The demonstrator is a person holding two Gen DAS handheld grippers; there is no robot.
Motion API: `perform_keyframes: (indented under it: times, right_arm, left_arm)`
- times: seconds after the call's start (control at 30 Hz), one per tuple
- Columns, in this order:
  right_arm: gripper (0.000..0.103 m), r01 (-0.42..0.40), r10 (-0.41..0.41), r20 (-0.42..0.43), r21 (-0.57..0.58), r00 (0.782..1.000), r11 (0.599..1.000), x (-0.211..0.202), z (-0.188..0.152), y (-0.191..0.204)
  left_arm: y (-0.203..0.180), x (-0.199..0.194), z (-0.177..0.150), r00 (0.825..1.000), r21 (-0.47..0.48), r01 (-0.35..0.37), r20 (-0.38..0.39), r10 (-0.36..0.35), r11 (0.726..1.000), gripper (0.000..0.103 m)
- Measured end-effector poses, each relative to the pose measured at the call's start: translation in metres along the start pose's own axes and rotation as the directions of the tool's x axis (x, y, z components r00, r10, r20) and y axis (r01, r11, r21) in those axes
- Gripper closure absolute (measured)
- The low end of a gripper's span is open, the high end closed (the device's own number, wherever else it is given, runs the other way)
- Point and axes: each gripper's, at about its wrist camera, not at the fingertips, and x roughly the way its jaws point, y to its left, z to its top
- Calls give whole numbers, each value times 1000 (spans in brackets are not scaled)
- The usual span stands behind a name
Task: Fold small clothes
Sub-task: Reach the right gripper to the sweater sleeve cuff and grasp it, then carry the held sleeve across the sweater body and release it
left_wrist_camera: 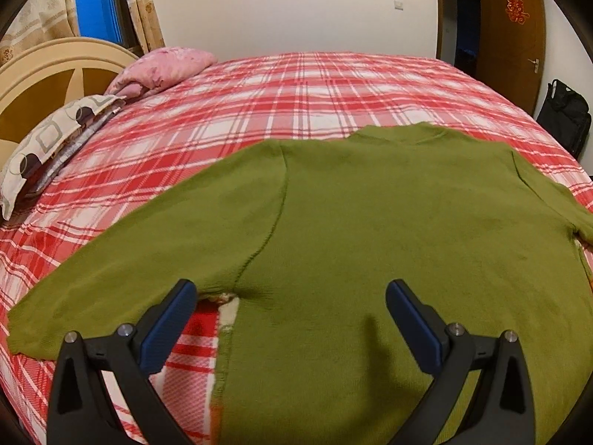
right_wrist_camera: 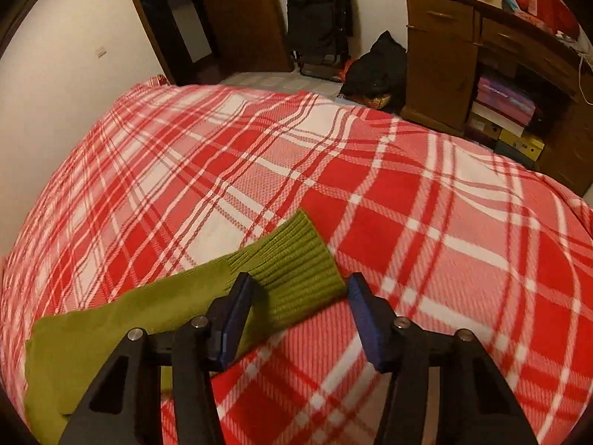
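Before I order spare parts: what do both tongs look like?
Both match: left tongs and right tongs have black angular plastic frames with triangular cut-outs, silver round bolt heads, and flat blue textured pads. No cables or markings show.

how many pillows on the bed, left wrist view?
2, both at the head end by the headboard: a pink floral pillow farther back, and a circle-and-square print pillow nearer the camera. More may lie out of frame.
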Motion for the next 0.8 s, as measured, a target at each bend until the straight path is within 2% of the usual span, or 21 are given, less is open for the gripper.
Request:
perform_keyframes:
  times: [0.13,0.2,0.27,0.37,0.57,0.7,0.8]
  right_arm:
    - [55,-24,24,-8,-26,1000,999,8,4,2]
    - [63,-37,37,-14,-45,999,998,8,5,4]
    - [78,-59,57,-26,-66,998,996,9,6,10]
    - [86,-69,67,-24,-91,997,993,5,6,17]
    - [89,-79,91,64,-163,994,983,-25,3,42]
    - [89,-115,142,105,-229,984,967,-52,-1,72]
    - [89,-155,208,138,-321,968,935,-82,-12,112]
  left_arm:
    - [-2,5,-4,1000,3,7,-19,-7,1000,0]
    - [-1,5,-4,1000,1,11,-20,-11,1000,0]
    - [-2,3,-3,1000,3,11,-16,-11,1000,0]
    - [-2,0,-2,1000,5,22,-12,-22,1000,0]
    - [-4,0,-6,998,9,56,-16,-56,998,0]
    - [-6,-1,-10,997,5,71,-17,-71,997,0]
    - [-7,-2,-11,997,1,74,-5,-74,997,0]
